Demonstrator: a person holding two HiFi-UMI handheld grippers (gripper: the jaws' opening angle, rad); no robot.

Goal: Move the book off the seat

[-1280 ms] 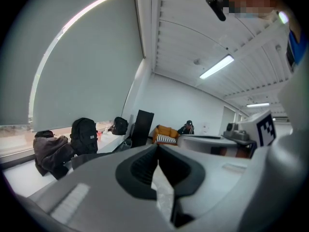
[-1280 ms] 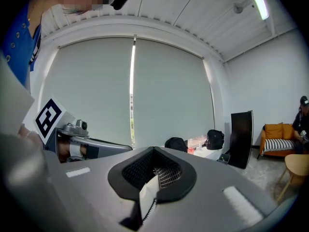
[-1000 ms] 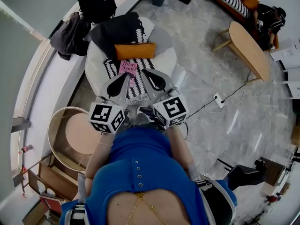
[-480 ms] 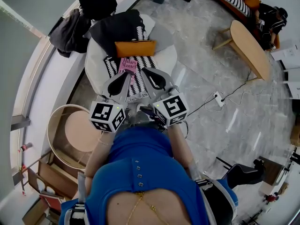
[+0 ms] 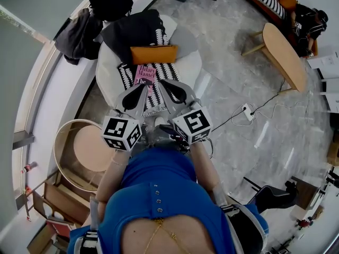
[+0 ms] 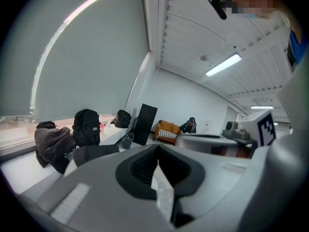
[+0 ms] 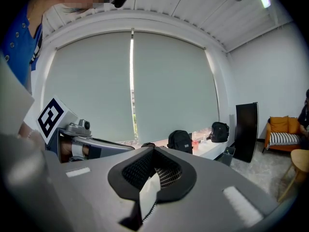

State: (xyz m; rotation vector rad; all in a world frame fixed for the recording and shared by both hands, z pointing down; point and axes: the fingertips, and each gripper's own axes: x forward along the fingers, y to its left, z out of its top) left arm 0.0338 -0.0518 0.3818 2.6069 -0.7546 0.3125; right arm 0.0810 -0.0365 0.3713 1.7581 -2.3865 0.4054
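Both grippers have dipped slightly since a second ago, and a little more of the pink book (image 5: 145, 74) shows beyond their tips. Seen from the head camera, a person in a blue top holds the left gripper (image 5: 144, 88) and the right gripper (image 5: 162, 83) side by side, pointing away from the body toward a round white seat (image 5: 108, 73). Each gripper's jaws are pressed fully together with nothing between them. The book lies flat on a black-and-white patterned cloth (image 5: 127, 75) spread over the seat, just in front of an orange cushion (image 5: 153, 54). Both gripper tips overlap the book's near edge in this view; whether they touch it cannot be told. A dark garment (image 5: 130, 33) drapes over the seat's back. A round wooden side table (image 5: 92, 150) stands to the left of the person.
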